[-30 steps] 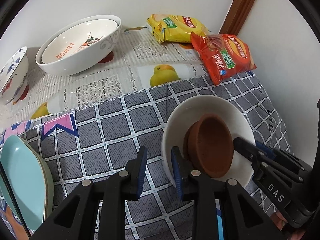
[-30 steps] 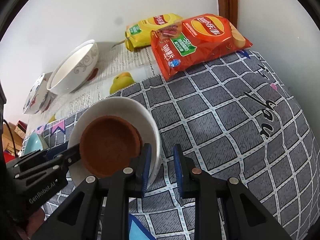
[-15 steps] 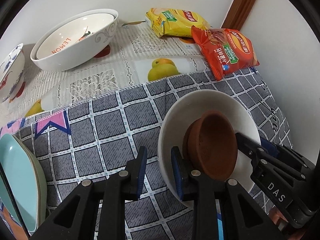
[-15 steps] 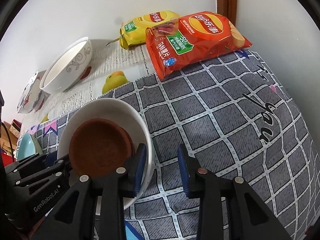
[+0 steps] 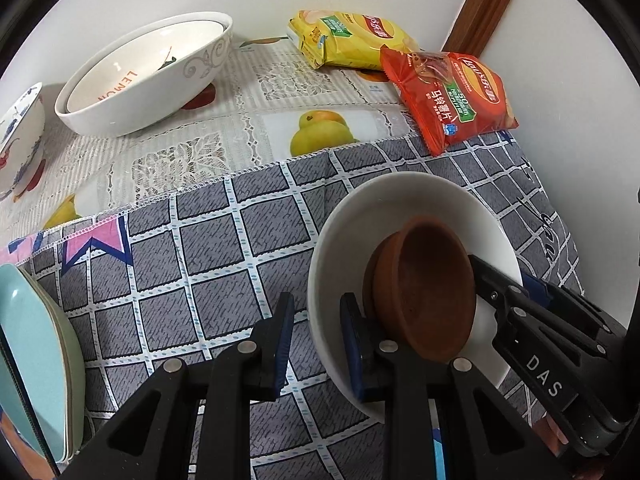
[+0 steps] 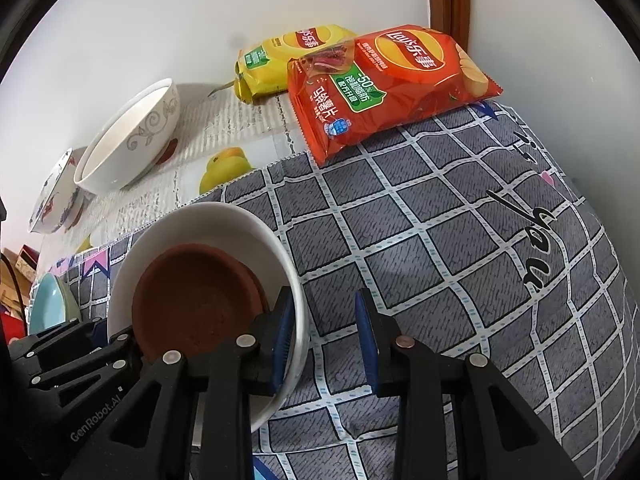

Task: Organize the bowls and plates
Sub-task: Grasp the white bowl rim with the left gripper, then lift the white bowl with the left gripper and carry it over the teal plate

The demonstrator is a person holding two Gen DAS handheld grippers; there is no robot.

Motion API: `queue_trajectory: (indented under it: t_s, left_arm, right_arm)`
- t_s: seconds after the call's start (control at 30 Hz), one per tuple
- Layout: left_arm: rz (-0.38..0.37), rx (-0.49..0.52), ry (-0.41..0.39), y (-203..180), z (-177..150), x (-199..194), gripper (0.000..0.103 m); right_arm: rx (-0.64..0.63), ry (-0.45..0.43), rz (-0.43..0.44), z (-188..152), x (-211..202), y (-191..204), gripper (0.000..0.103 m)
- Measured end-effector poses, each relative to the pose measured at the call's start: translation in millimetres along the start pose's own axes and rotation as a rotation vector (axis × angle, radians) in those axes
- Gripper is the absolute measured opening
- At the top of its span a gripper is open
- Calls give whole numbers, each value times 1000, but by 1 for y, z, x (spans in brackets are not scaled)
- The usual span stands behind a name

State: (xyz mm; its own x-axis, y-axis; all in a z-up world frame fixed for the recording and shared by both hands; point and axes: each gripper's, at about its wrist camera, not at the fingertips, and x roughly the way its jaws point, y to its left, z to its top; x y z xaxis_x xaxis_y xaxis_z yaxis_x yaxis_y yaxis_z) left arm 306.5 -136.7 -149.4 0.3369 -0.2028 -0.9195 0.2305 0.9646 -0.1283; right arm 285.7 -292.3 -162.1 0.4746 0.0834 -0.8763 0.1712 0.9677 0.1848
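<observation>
While the white plate stands tilted on edge above the grey checked cloth, a terracotta saucer leans inside its hollow. The left gripper straddles the plate's left rim: one blue pad sits outside the rim, the other inside against the saucer's back, though I cannot tell whether the pads press the rim. The right gripper is at the plate's opposite edge; its jaws have just been opening and now stand spread, with the plate's rim just beside the left pad and bare cloth in the gap between the pads.

At the near left edge of the left wrist view, a pale blue-green stack of plates stands on edge. Farther back, on the lace cloth printed with fruit, sit nested white bowls, the inner one lettered LEMON, and a blue-and-red patterned bowl to their left. At the far right by the wall lie a yellow crisp bag and a red crisp bag overlapping the checked cloth.
</observation>
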Motion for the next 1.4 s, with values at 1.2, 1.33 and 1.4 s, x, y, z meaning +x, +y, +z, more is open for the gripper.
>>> queue_trajectory:
  t_s: [1.2, 1.33, 1.4]
  left_arm:
    - [-33, -11, -8, 1, -9, -6, 14]
    - [-28, -13, -15, 3, -13, -13, 14]
    - [-28, -19, -18, 5, -14, -17, 14]
  right_arm:
    - [24, 8, 39, -9, -8, 6, 8]
    - [34, 5, 44, -14, -15, 9, 8]
    - [39, 5, 50, -16, -18, 11, 8]
